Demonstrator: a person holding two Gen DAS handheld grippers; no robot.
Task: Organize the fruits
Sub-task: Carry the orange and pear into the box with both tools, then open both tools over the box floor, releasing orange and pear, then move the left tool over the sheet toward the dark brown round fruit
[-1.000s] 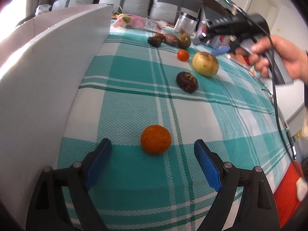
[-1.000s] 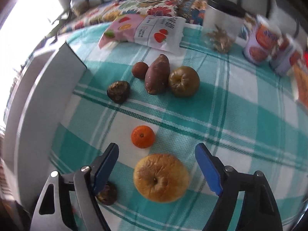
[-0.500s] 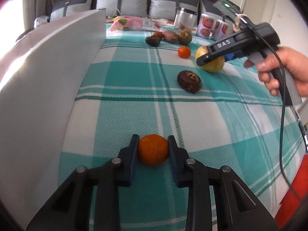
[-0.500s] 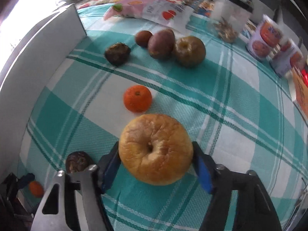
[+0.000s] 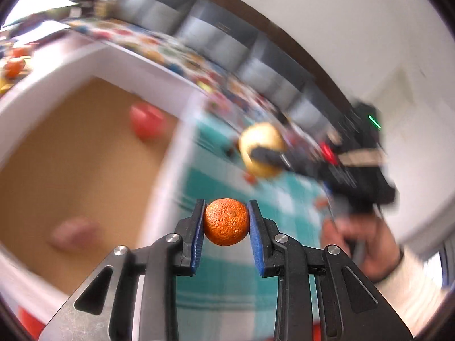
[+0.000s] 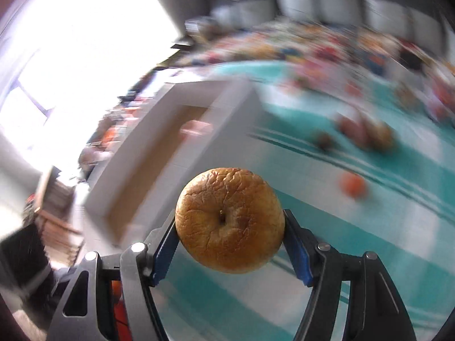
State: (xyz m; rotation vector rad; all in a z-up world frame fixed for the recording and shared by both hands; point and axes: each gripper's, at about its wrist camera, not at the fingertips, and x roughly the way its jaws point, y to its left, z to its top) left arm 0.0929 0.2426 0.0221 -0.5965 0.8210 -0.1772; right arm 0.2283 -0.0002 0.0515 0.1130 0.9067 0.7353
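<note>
My left gripper (image 5: 226, 221) is shut on a small orange mandarin (image 5: 226, 221), held in the air beside the white-walled cardboard box (image 5: 71, 153). In the right wrist view my right gripper (image 6: 229, 228) is shut on a wrinkled yellow apple (image 6: 229, 220), lifted above the teal checked cloth (image 6: 355, 227). The left wrist view also shows that apple (image 5: 261, 145) in the right gripper (image 5: 264, 156), up and to the right. Inside the box lie a red fruit (image 5: 146, 122) and a pinkish one (image 5: 75, 233), both blurred.
Another mandarin (image 6: 352, 184) and a cluster of brownish produce (image 6: 364, 133) stay on the cloth at right. The box (image 6: 170, 142) stands left of the apple. A person's hand (image 5: 361, 236) grips the right tool. Cushions and colourful packets blur along the back.
Both grippers closed on their fruit on the cloth, then lifted it and swung left toward the box. The box's brown inside has come into view.
</note>
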